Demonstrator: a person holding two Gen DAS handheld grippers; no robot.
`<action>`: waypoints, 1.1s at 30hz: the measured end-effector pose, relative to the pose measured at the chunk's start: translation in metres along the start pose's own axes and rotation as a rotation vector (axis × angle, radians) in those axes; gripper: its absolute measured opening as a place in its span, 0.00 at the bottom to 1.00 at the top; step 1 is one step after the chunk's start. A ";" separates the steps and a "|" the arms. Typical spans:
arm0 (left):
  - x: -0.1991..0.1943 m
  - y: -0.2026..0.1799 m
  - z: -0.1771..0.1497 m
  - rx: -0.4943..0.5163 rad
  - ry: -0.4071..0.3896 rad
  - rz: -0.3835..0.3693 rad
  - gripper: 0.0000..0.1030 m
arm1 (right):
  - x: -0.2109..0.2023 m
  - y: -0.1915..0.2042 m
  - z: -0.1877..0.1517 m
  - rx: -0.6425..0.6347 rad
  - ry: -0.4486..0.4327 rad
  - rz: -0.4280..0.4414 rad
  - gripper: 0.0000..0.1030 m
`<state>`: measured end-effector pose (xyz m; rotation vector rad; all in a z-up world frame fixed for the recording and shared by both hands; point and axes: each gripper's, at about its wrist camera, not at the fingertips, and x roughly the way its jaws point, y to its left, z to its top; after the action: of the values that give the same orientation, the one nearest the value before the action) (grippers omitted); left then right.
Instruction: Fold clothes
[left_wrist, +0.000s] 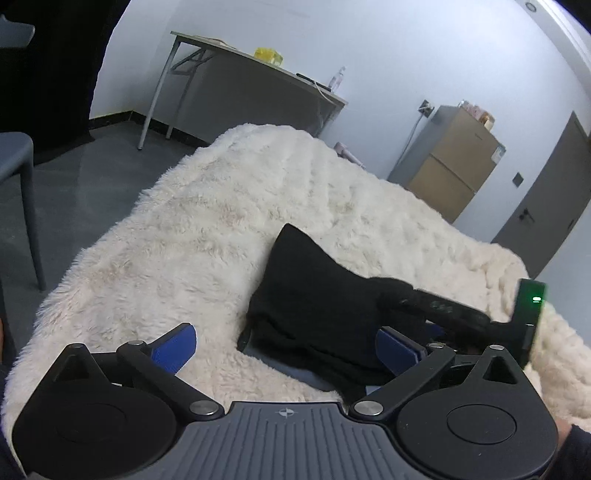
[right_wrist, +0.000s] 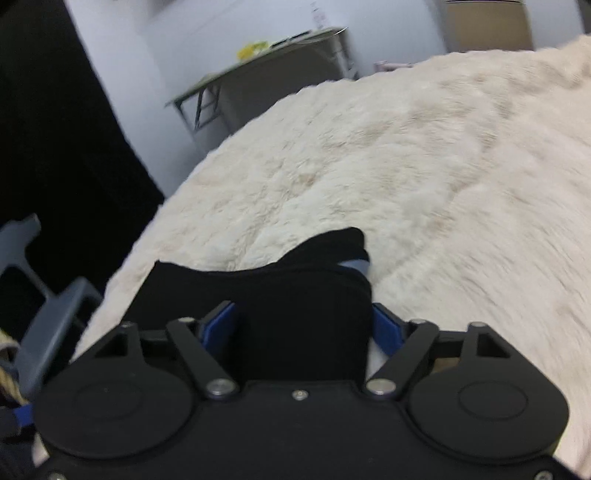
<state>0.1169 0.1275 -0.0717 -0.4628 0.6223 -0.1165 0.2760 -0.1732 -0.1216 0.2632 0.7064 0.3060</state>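
Observation:
A black garment (left_wrist: 314, 302), partly folded, lies on a fluffy cream blanket (left_wrist: 207, 229) near its front edge. My left gripper (left_wrist: 286, 347) stands wide open just short of the cloth. Its left blue pad (left_wrist: 173, 347) is over bare blanket and its right pad (left_wrist: 399, 349) is at the garment's near side. In the right wrist view the same garment (right_wrist: 303, 295) fills the gap of my right gripper (right_wrist: 301, 326). The cloth runs on past the left pad (right_wrist: 218, 325) and ends beside the right pad (right_wrist: 384, 328). I see no pinch. A black housing with a green light (left_wrist: 532, 299) sits at the garment's right.
A grey chair (left_wrist: 22, 166) stands left of the blanket and shows again as the grey chair (right_wrist: 55, 314). Behind are a folding table (left_wrist: 258, 62) with a yellow item and a bottle, a tan cabinet (left_wrist: 454, 155) and a grey door (left_wrist: 554, 206).

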 end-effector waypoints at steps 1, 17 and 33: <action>0.001 0.001 0.000 -0.006 0.010 0.003 1.00 | -0.003 0.001 0.001 0.014 -0.009 -0.002 0.53; 0.014 -0.007 -0.010 0.059 0.117 0.015 1.00 | -0.079 -0.028 0.077 -0.142 -0.131 -0.659 0.38; 0.016 -0.033 -0.020 0.175 0.153 0.026 1.00 | -0.103 0.038 -0.028 -0.327 0.004 -0.397 0.81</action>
<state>0.1188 0.0863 -0.0799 -0.2780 0.7610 -0.1817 0.1763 -0.1714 -0.0684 -0.1888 0.6849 0.0400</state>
